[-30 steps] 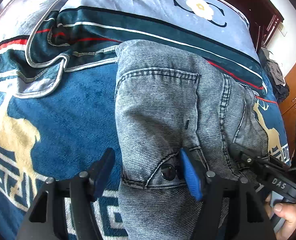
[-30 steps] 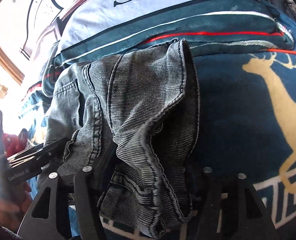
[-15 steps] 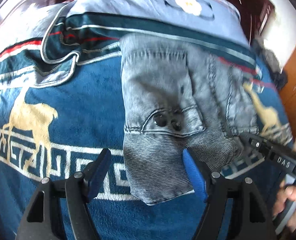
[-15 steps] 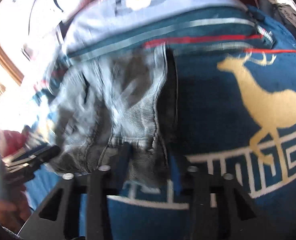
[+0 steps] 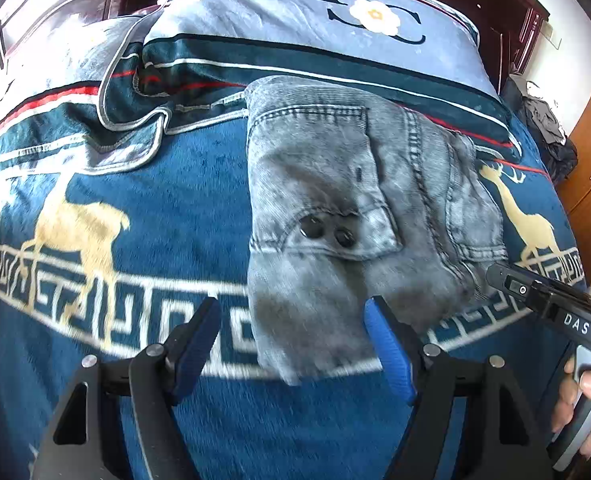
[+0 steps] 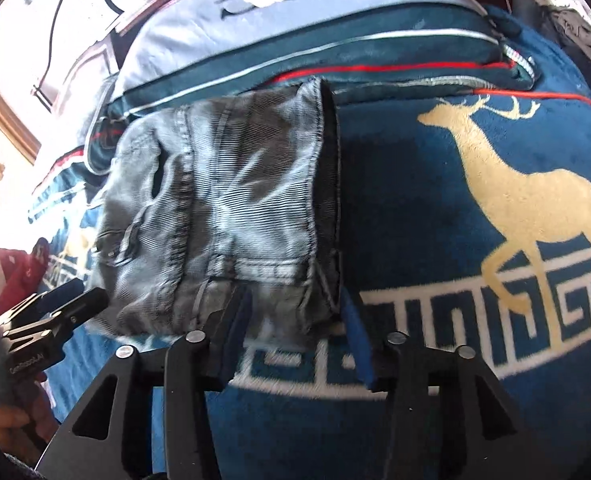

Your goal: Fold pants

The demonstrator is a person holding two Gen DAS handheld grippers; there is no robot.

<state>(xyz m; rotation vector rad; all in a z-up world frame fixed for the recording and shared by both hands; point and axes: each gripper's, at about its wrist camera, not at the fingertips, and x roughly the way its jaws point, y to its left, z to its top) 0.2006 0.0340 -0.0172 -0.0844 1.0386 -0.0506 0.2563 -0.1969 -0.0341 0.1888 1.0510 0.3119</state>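
We see the grey pants [image 5: 347, 216] lying folded into a compact bundle on the blue deer-print blanket [image 5: 167, 200] covering the bed. Left gripper [image 5: 291, 344]: jaws apart, holding nothing, just short of the bundle's near edge. Right gripper [image 6: 295, 336]: jaws likewise apart, at the near edge.

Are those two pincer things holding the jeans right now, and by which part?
Nothing is held. Both the left tool and right tool are open, clear of the folded jeans lying on the blanket.

Pants [image 5: 347, 216] on blanket [image 5: 155, 184], pillow [image 5: 319, 32] behind
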